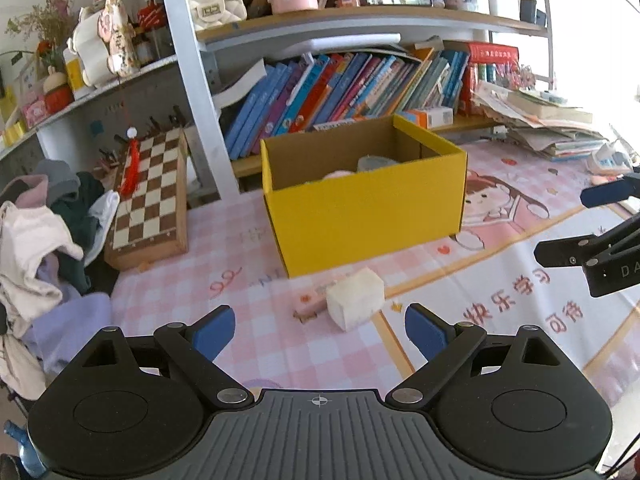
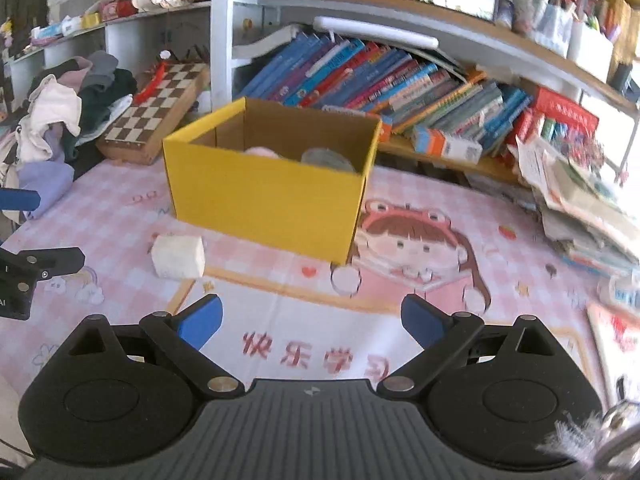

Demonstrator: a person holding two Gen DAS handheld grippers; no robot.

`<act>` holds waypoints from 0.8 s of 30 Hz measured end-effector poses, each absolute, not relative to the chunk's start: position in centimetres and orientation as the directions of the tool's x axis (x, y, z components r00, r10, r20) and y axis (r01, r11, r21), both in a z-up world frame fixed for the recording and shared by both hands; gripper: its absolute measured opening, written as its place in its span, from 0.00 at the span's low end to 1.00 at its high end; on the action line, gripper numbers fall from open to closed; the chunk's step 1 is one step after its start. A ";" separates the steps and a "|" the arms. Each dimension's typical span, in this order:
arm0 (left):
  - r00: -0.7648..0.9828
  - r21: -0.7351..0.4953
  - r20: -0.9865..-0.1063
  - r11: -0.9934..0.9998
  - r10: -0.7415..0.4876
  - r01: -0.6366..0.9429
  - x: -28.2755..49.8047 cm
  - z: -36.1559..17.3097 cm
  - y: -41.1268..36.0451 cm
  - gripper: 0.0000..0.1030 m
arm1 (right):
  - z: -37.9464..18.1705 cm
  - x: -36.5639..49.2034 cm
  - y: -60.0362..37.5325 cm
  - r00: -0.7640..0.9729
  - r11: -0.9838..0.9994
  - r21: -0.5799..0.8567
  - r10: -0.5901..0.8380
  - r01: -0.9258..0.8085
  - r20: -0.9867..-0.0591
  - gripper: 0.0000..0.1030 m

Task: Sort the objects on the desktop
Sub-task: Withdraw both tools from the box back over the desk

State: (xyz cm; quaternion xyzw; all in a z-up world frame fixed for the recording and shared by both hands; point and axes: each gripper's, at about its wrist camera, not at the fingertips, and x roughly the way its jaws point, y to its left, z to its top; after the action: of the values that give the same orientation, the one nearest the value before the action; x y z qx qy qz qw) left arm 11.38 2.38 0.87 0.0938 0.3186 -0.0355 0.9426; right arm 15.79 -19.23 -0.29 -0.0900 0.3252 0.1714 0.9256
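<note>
White, soft-looking squarish block (image 1: 355, 298): lay on pink checked tabletop (image 1: 256, 248), just before near corner of open yellow cardboard box (image 1: 362, 204), beside small pink flat item (image 1: 310, 304). Positioned ahead, slightly right of left gripper (image 1: 320, 330), fingers spread, empty. Right gripper (image 2: 312, 320) likewise spread, farther off, block to its left. Open tabletop all round; box wall close behind.

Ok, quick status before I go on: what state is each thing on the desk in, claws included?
Left claw: open, empty, hovering near the white block.
Right claw: open, empty, over the mat.
Yellow box: open-topped, upright, partly filled.
White block: loose on the mat, outside the box.
Pink item: flat on the mat, touching the block.
Chessboard case: closed, propped tilted.
</note>
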 end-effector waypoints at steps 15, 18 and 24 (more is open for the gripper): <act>0.757 0.105 -0.654 0.992 0.016 0.070 9.3 -1.5 2.9 0.91 | -2.1 13.0 -17.8 0.682 0.927 -0.016 0.263 -0.374 -0.682 0.94; 0.746 0.093 -0.666 0.993 0.007 0.074 9.1 -1.8 2.5 0.91 | -2.1 12.8 -17.3 0.681 0.919 -0.031 0.267 -0.392 -0.682 0.94; 0.734 0.080 -0.679 0.993 -0.012 0.090 9.2 -2.2 2.0 0.91 | -1.9 12.9 -17.2 0.682 0.914 -0.038 0.272 -0.403 -0.679 0.91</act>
State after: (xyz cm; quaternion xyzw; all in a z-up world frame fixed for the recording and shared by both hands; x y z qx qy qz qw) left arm 9.21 1.99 -2.18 0.0536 0.3634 -0.0272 0.9297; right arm 12.95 -17.21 -1.90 -0.0926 0.3536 0.1849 0.9123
